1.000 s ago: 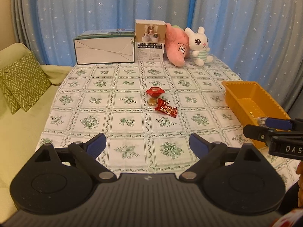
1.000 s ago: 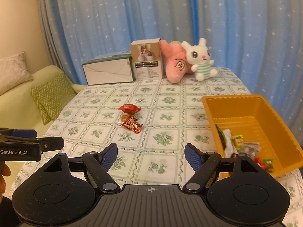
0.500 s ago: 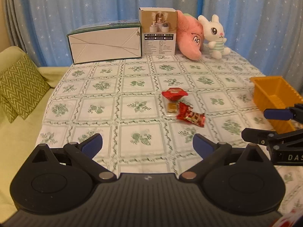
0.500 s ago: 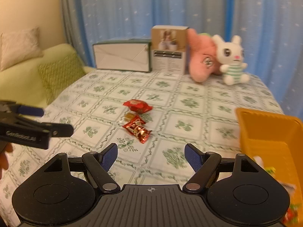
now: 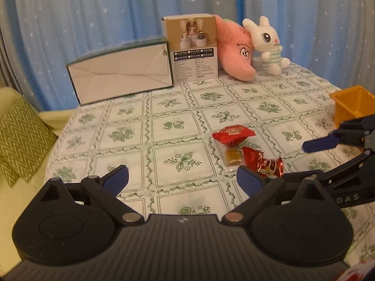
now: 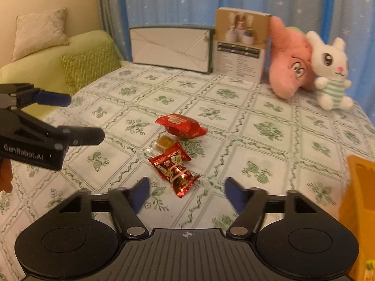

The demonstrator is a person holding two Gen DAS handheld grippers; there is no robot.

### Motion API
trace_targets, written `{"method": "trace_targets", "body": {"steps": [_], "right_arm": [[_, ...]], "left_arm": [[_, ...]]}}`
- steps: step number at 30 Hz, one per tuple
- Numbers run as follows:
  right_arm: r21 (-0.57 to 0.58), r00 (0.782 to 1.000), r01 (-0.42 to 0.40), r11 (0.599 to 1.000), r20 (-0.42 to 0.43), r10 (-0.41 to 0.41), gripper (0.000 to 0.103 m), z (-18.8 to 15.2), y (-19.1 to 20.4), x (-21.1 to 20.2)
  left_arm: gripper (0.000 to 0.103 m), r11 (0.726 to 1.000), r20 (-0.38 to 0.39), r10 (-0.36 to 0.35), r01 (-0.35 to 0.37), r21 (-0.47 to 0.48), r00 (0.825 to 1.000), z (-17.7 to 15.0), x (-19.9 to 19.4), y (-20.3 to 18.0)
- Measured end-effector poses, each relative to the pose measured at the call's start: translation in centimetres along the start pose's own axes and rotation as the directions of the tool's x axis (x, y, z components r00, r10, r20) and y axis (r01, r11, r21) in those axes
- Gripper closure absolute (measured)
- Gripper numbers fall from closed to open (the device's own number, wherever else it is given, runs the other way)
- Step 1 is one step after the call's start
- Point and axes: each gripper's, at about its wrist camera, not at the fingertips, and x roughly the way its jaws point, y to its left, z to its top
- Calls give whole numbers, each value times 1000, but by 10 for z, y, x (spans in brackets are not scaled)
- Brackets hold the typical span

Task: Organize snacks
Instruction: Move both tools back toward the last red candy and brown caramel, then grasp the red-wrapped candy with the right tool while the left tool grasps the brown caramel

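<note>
— What's in front of you, biggest first?

— The table [image 5: 178, 126] under its green-flowered cloth, with boxes and plush toys pushed to the far edge, I'd guess to leave the middle free for working. At my right sits the orange bin [image 5: 351, 104], where I take it the snacks are meant to go; only its corner shows.

— And your tools?

— Both hang over the near edge. The left gripper [image 5: 182, 178] has its jaws spread wide with nothing between them. The right gripper [image 6: 186, 190] is spread just as wide, also empty, and it points at the pile, which suggests it takes the next pick.

— The snacks?

— Three, bunched mid-table. The flat red packet [image 6: 181, 126] lies farthest. The foil-wrapped red candy [image 6: 174, 168] lies nearest, just ahead of my right jaws. The little clear-wrapped caramel [image 6: 163, 142] is wedged between them, touching both.

— Any worry?

— They crowd together, so closing on the foil one could nudge the caramel.
</note>
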Motion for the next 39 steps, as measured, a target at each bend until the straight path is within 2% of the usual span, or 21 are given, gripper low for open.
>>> {"method": "trace_targets", "body": {"steps": [4,8,14,15,16,20,24,29,34,37,39], "right_arm": [[-40,1000,-9,999,-8,8,48,3,-2,17],[-64,1000,-22,998,-1,22,52,7,-3,29],[-57,998,-56,997,-9,56,63,9,-4,41],[-49,998,-58,997,-8,57,68,9,-3,41],[-41,998,-60,997,-12,60,78,9,-3,40],[29,999,-39,999,-26,40,78,13,-10,33],[143,1000,3,990,-28,1,78,17,-29,20],[258,998,44,965,-46,-34,78,13,-51,10],[291,997,64,955,-61,-49,78,9,-59,9],[299,997,70,952,-64,-53,78,8,-60,10],[301,997,71,951,-62,-55,78,8,-61,11]], "left_arm": [[6,1000,-26,-4,4,-8,1000,0,8,1],[6,1000,-41,-22,22,-7,999,0,10,-1],[6,999,-52,-42,41,-18,998,-1,13,-2],[6,999,-51,-50,49,-23,997,-1,13,-2],[6,998,-51,-58,57,-28,997,-1,14,-3],[7,995,-51,-92,91,-32,994,-1,17,-8],[15,990,-39,-137,136,-29,990,1,22,-15],[26,990,-11,-141,141,-16,990,6,32,-23],[43,990,-13,-127,126,-57,992,11,53,-21],[51,988,-29,-145,142,-64,989,13,65,-25],[60,985,-40,-160,156,-74,986,13,73,-28]]}}
